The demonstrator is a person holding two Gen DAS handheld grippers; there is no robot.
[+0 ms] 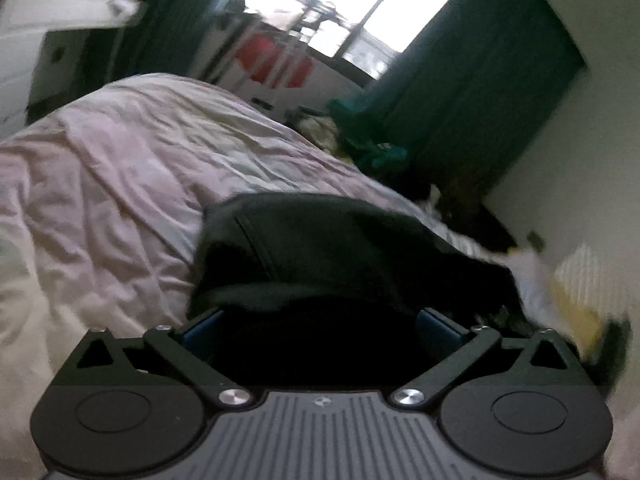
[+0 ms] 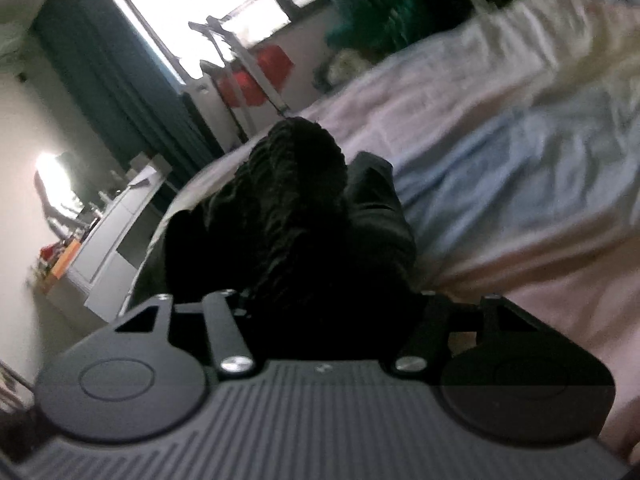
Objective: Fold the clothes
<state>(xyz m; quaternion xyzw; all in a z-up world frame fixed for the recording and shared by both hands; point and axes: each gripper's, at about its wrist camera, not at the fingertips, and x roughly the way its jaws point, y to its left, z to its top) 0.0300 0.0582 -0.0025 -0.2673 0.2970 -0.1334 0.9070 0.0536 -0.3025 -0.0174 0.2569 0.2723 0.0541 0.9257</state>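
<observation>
A black garment lies bunched on the pale pink bed cover. In the left wrist view it fills the gap in front of my left gripper. The blue pads stand far apart at either side, and the fingertips are under the cloth. In the right wrist view the same black garment shows a ribbed knit part heaped up over my right gripper. Its jaws are partly drawn in and the cloth hides both fingers, so I cannot tell if the pads press on it.
Crumpled bedding spreads to the right. Beyond the bed are a bright window, dark green curtains, a rack with red items and a heap of clothes. A white dresser stands by the bed.
</observation>
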